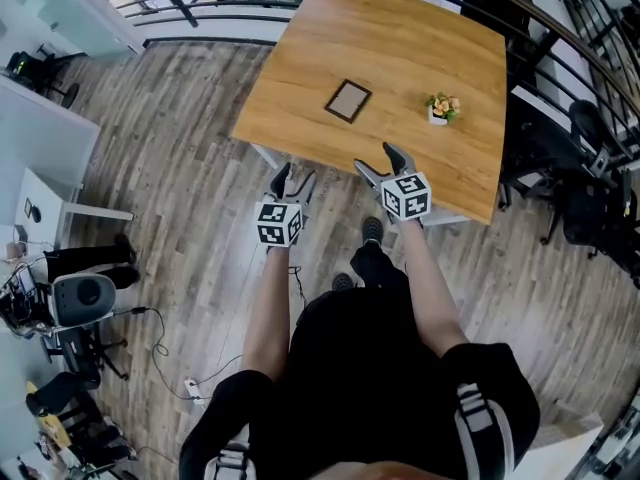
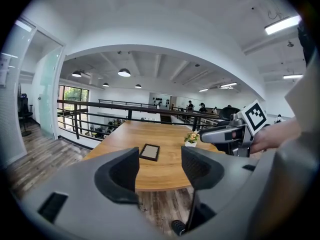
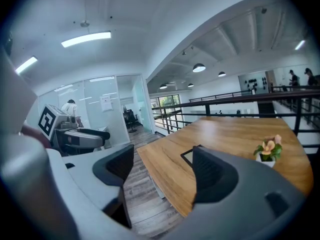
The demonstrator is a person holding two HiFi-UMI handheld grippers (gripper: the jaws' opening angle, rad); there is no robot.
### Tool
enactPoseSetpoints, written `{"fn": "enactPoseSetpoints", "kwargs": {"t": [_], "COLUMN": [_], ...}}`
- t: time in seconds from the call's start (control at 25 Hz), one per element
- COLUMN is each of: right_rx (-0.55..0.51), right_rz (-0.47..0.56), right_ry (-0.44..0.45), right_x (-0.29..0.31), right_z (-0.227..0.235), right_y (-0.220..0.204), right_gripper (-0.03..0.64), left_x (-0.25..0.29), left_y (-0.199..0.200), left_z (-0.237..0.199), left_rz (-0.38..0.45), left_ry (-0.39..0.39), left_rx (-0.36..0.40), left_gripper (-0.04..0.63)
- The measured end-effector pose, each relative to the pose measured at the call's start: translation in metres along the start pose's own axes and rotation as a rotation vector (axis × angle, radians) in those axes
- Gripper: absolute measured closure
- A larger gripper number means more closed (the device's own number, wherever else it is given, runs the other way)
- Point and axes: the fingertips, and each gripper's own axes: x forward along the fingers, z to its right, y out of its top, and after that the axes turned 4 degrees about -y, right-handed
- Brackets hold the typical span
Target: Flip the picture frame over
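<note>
The picture frame [image 1: 348, 100] lies flat near the middle of the wooden surface [image 1: 400, 38], well apart from both tongs. The left tongs [image 1: 296, 178] and the right tongs [image 1: 377, 158] hover by the near edge, jaws spread wide and empty. The frame looks light and stiff (its pane is probably breakable), so pinching one thin edge and tipping it over seems wisest. A little flower pot [image 1: 440, 110] stands near it.

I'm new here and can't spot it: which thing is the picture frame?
Start at the big wooden table. Only two things sit on it. The picture frame is the flat, dark-edged rectangle lying left of the small potted flowers.
</note>
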Motion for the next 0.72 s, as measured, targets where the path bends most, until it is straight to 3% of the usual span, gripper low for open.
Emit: {"fn": "enactPoseSetpoints", "kwargs": {"t": [0.72], "right_rx": [-0.007], "right_rz": [-0.050], "right_ry": [0.104], "right_x": [0.112], "right_z": [0.102], "right_y": [0.046], "right_gripper": [0.275], "left_x": [0.122], "left_y": [0.024], "left_z": [-0.046], "left_rz": [-0.050], "left_ry": [0.116], "left_rx": [-0.061], "left_gripper": [0.324]}}
